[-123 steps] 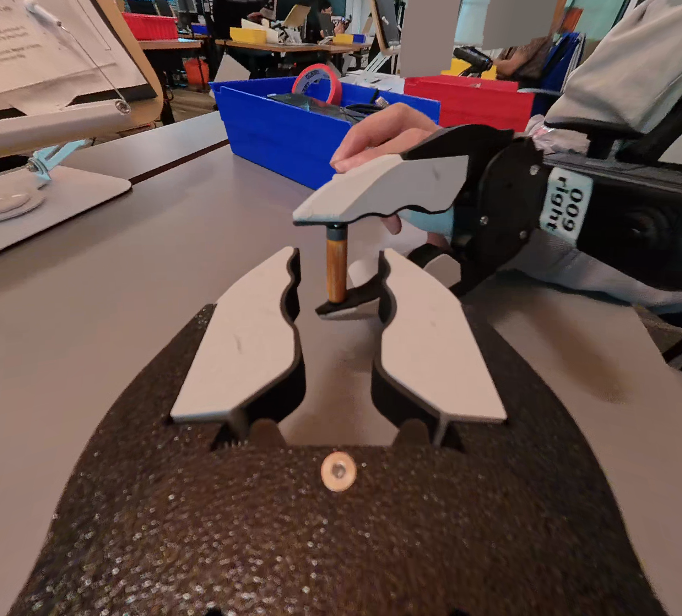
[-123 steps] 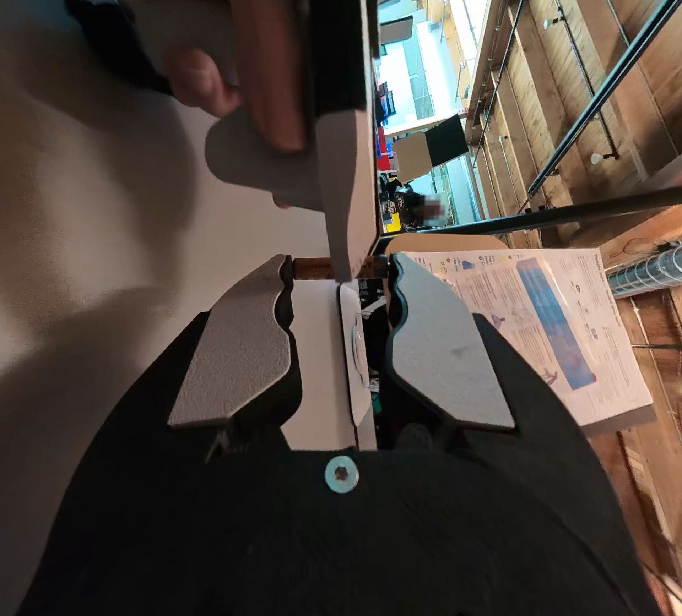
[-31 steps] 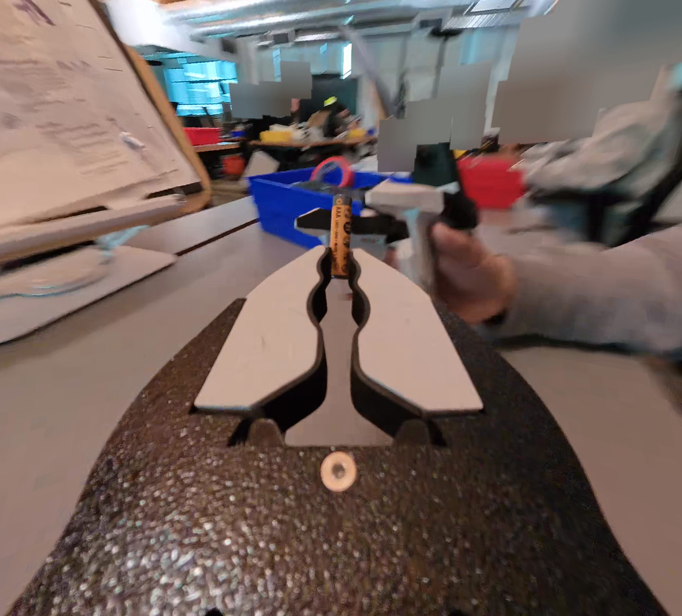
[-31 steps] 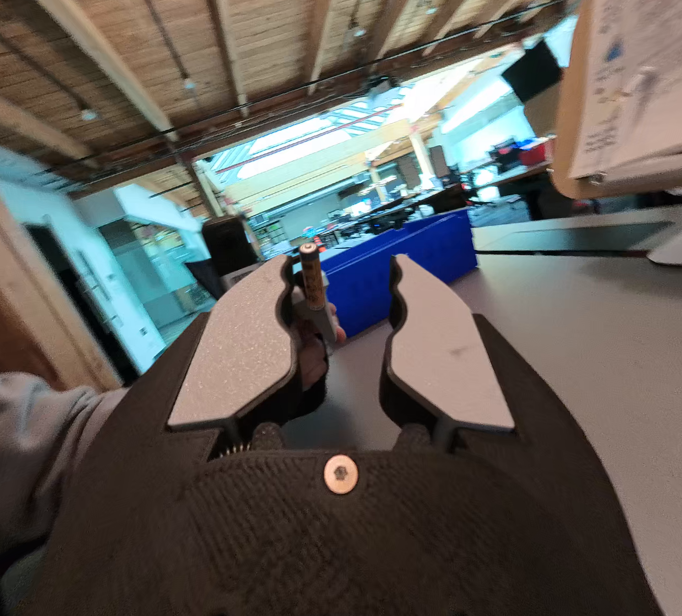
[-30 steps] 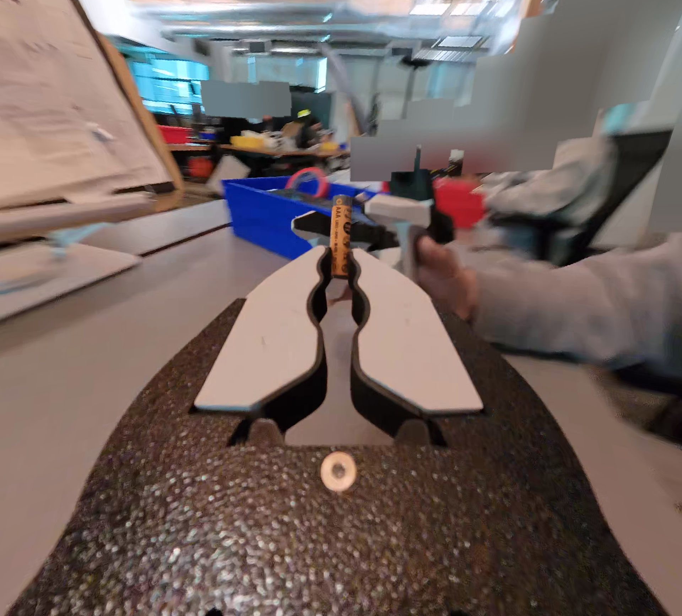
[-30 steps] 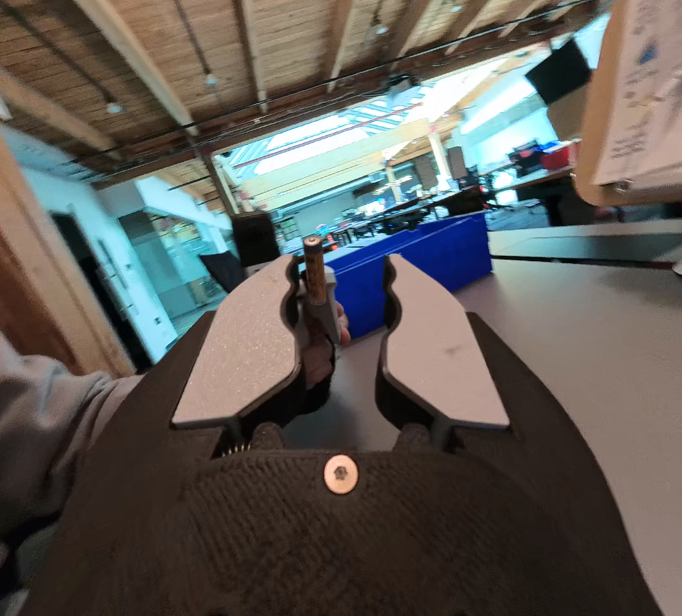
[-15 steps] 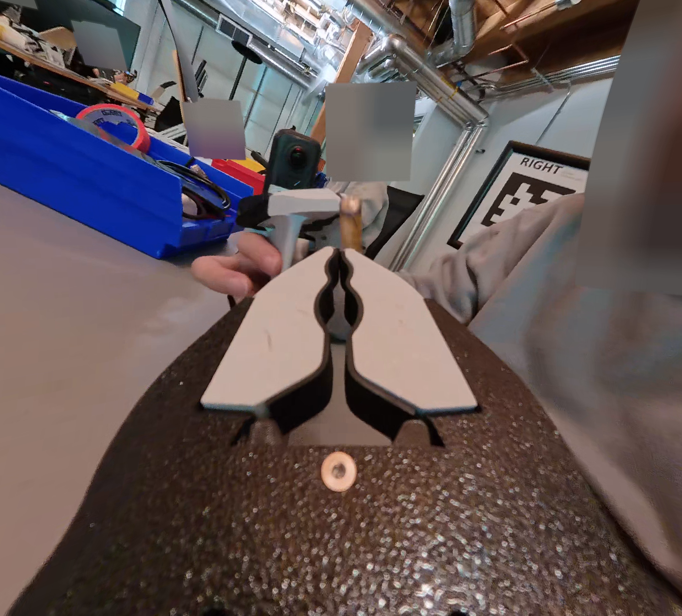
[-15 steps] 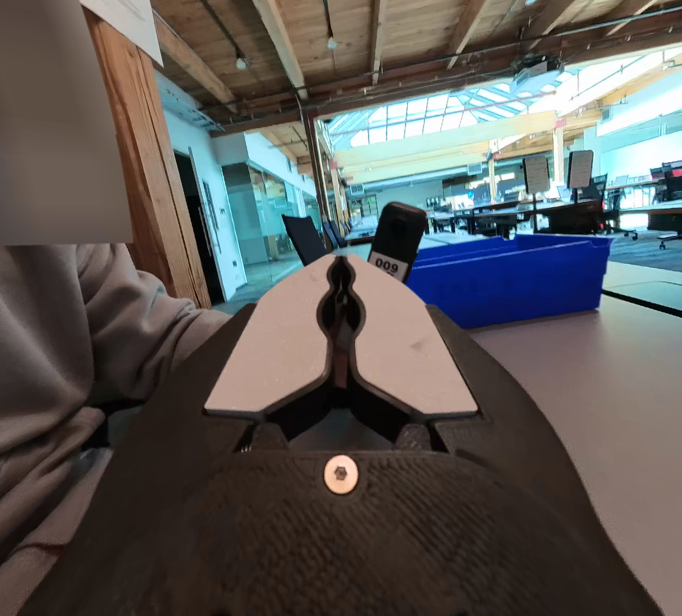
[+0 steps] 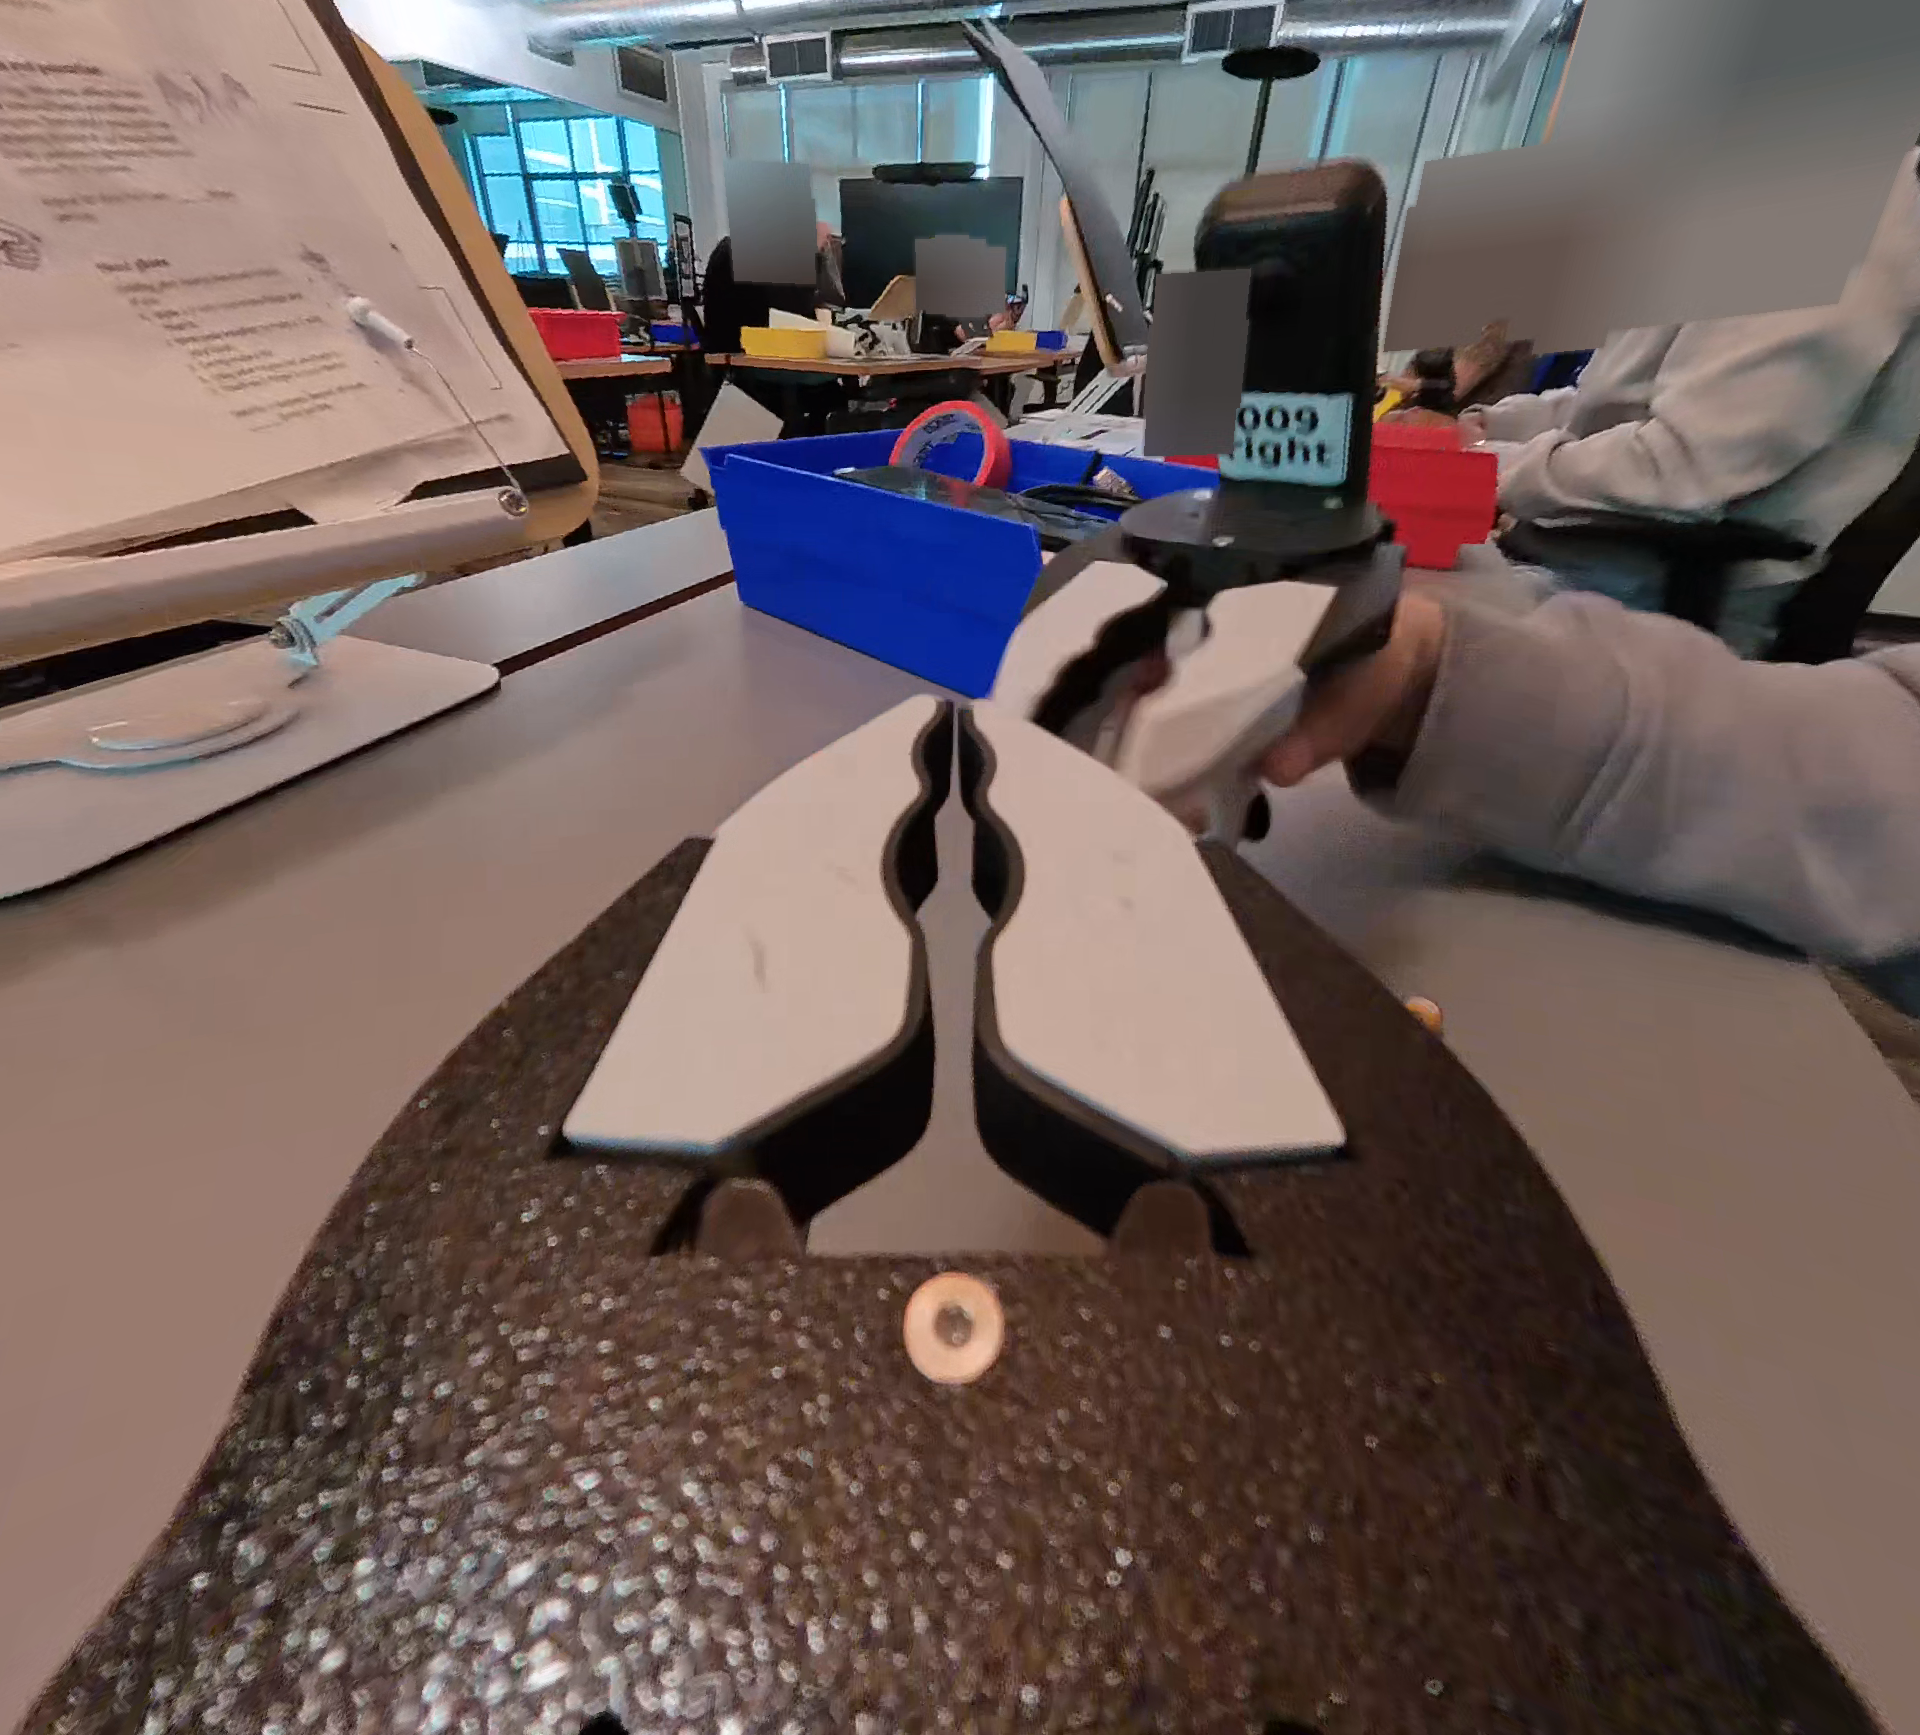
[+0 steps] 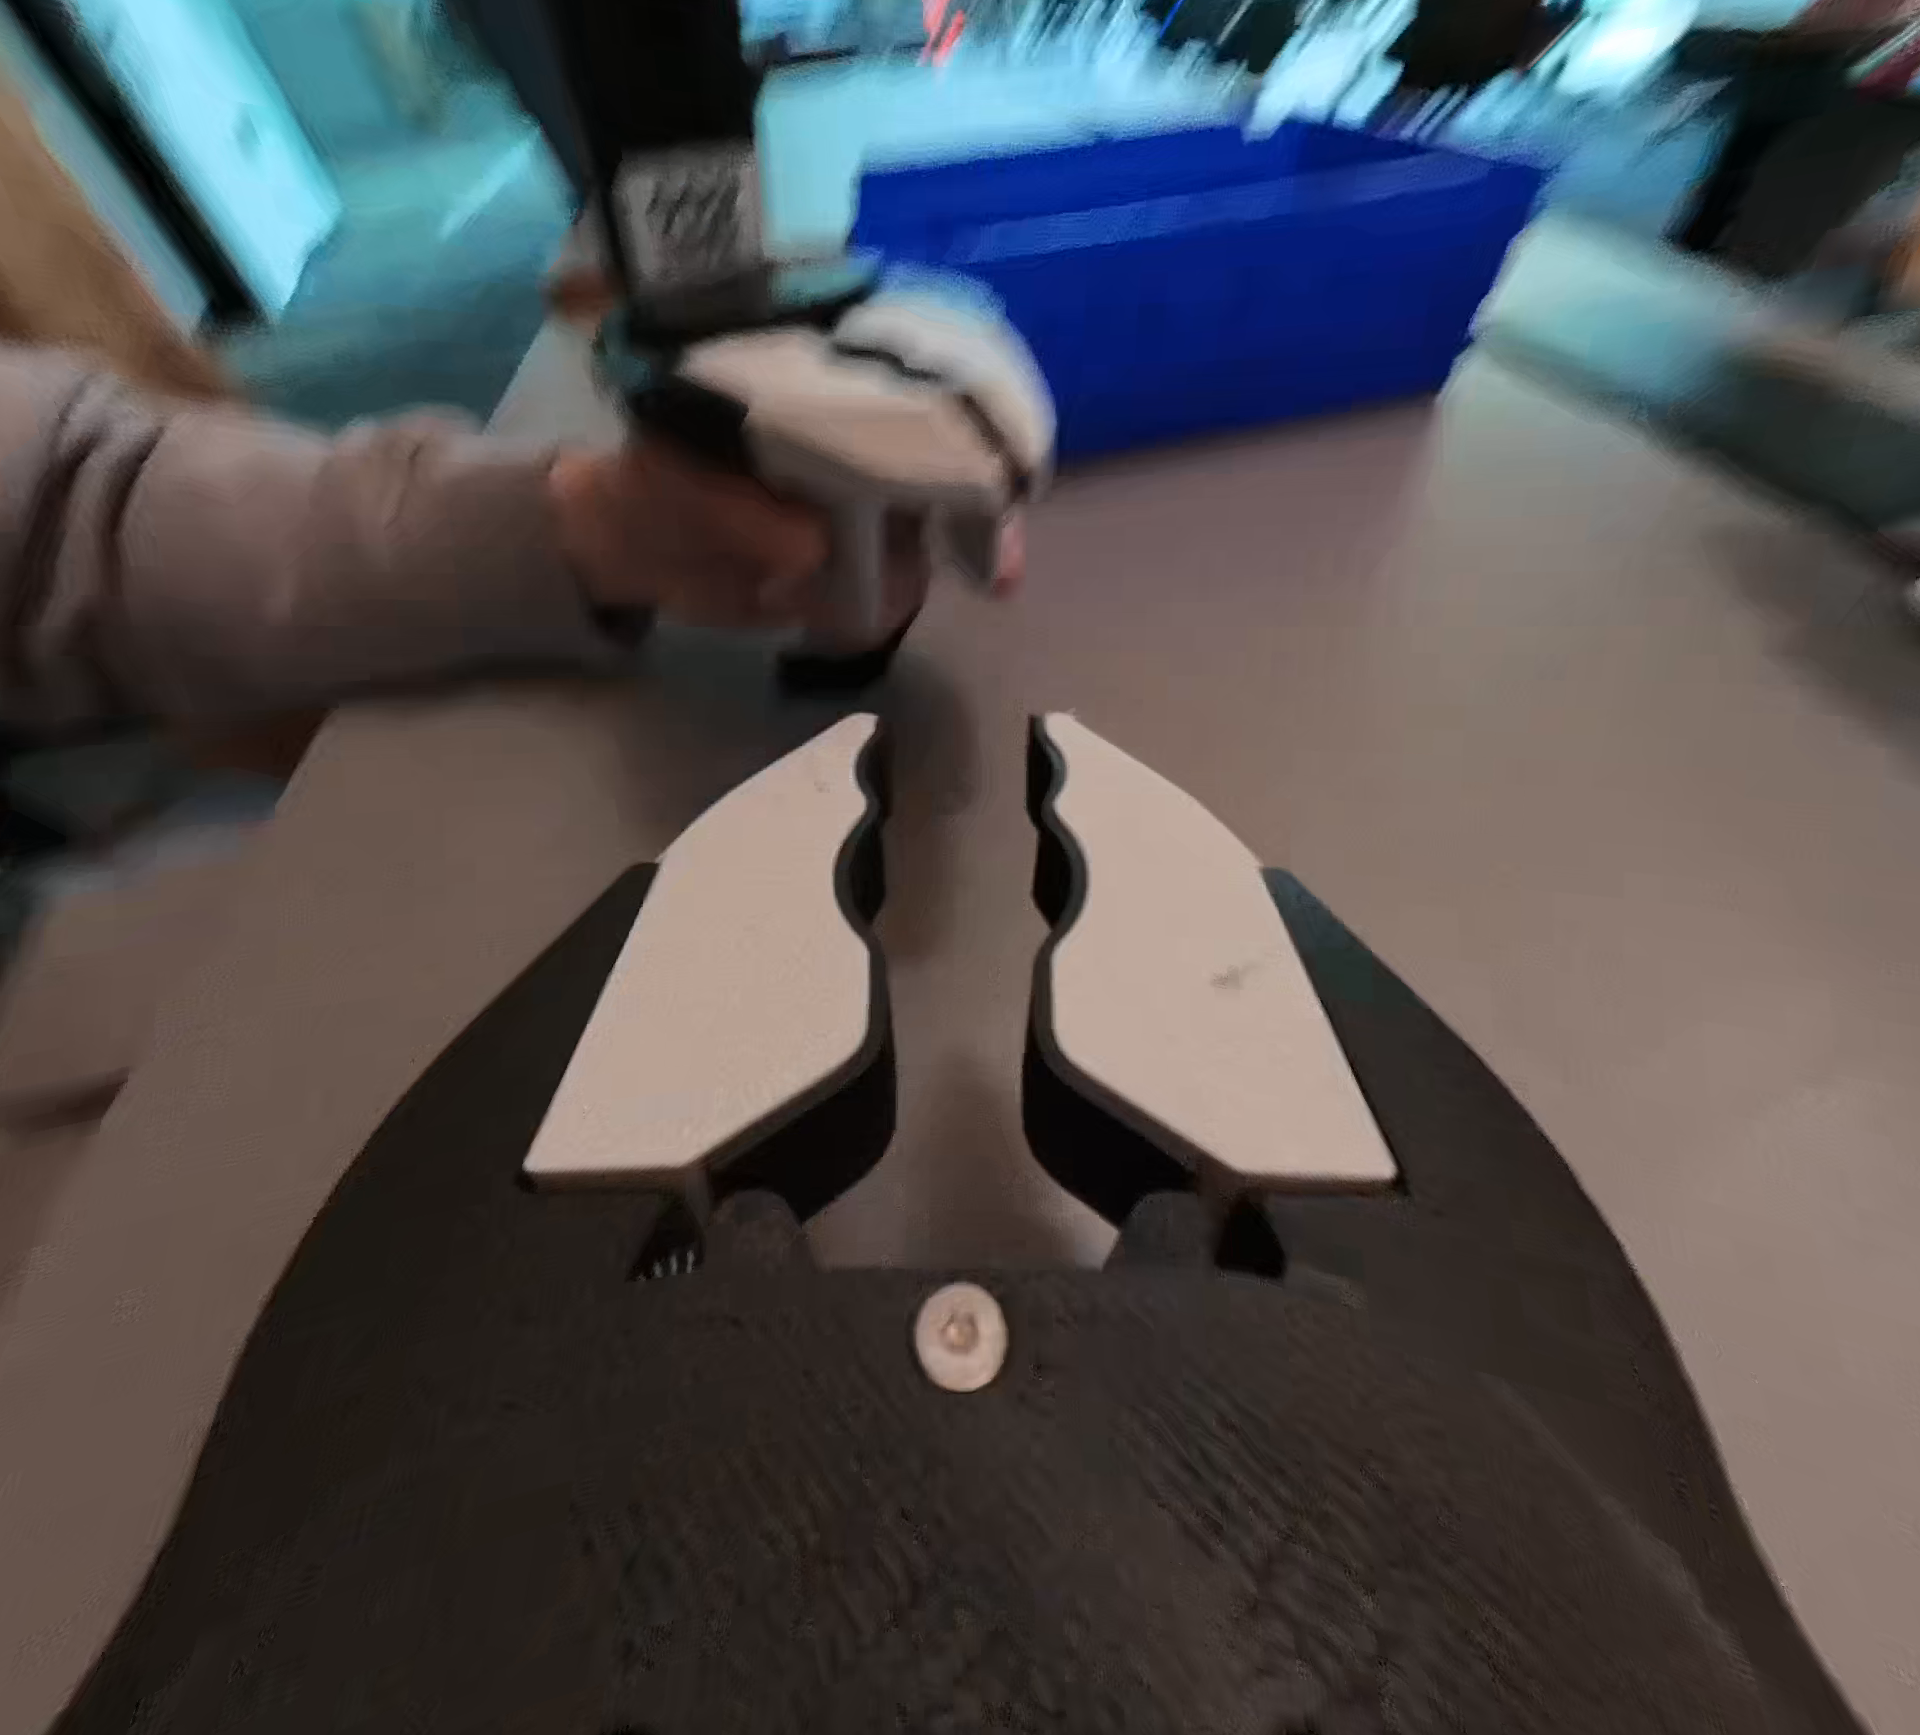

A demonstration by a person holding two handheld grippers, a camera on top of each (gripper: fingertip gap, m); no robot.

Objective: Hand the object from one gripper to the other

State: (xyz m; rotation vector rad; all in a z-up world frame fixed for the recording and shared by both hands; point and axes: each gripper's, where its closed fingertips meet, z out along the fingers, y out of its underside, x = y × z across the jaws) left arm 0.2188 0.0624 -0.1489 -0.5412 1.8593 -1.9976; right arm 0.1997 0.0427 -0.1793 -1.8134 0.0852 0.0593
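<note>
My left gripper (image 9: 954,721) is shut with nothing between its fingers, low over the grey table (image 9: 312,906). My right gripper (image 10: 954,729) is open and empty. It also shows in the left wrist view (image 9: 1117,709), held by a hand just right of my left fingertips, jaws apart. The left gripper shows blurred in the right wrist view (image 10: 1023,449), held by a hand in a grey sleeve. A small orange-brown thing (image 9: 1419,1012), perhaps the battery's end, lies on the table by my left gripper's right side, mostly hidden.
A blue bin (image 9: 862,563) holding a red tape roll (image 9: 951,449) and cables stands at the table's far side; it also shows in the right wrist view (image 10: 1195,283). A document stand with papers (image 9: 208,231) is at the left. A red bin (image 9: 1434,501) sits behind. My hands' fingertips stand some 5 centimetres from each other.
The battery, held upright in my left gripper before, is out of both grippers. The right gripper shut briefly and has opened. Both grippers have dropped toward the table.
</note>
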